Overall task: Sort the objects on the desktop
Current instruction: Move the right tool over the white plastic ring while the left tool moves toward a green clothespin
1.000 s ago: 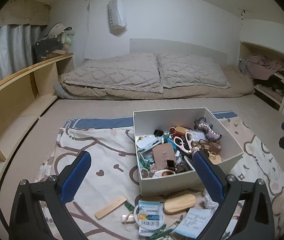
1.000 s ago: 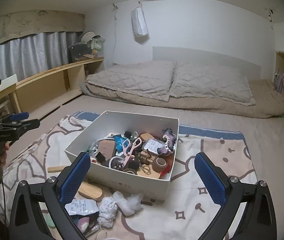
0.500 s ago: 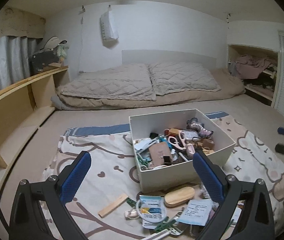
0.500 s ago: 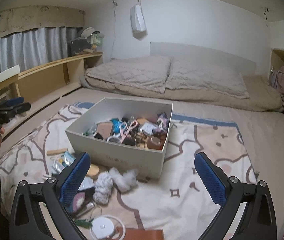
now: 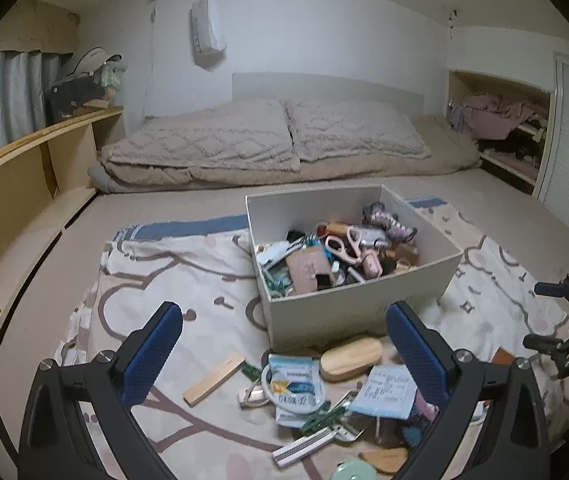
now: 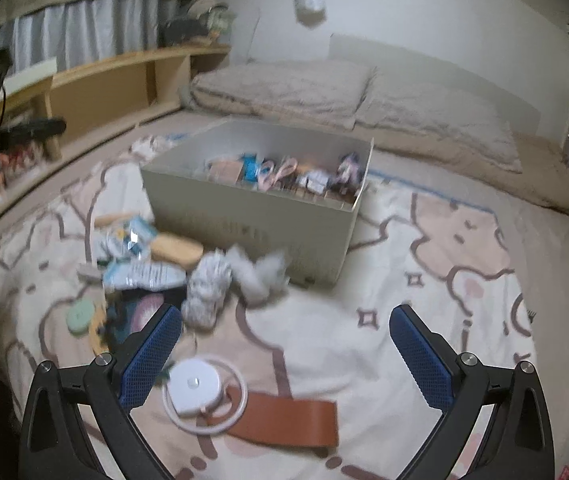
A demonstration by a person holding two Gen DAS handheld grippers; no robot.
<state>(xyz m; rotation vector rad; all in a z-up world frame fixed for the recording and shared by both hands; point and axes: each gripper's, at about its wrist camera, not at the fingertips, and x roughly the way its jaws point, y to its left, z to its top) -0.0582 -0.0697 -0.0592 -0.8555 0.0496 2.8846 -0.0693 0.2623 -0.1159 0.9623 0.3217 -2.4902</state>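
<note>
Two grippers hang above a cream patterned cloth (image 5: 156, 280), each with its blue-padded fingers spread wide and nothing between them: the left gripper (image 5: 284, 352) and the right gripper (image 6: 286, 354). In the left wrist view, nearest at 6 o'clock, lie one white striped razor-like stick (image 5: 302, 446) and one green clothes peg (image 5: 322, 420); just beyond, one white ring cord on a blue-and-white packet (image 5: 294, 386), one pale blue printed paper slip (image 5: 388, 392) at 4 o'clock, and one flat wooden strip (image 5: 214, 378) at 7 o'clock. One oval wooden block (image 5: 350, 354) lies just before the box wall. At 12 o'clock stands one open white cardboard box (image 5: 360, 308), heaped with small things, one pair of pink-handled scissors (image 5: 342, 246) on top. In the blurred right wrist view, one white round tape disc inside a white ring (image 6: 196, 386) sits by the left finger, touching one brown leather strap (image 6: 288, 420); farther on, two white crumpled wads (image 6: 236, 280) lie before the box. Beyond, two beige quilted pillows (image 5: 268, 138) rest on bedding.
</note>
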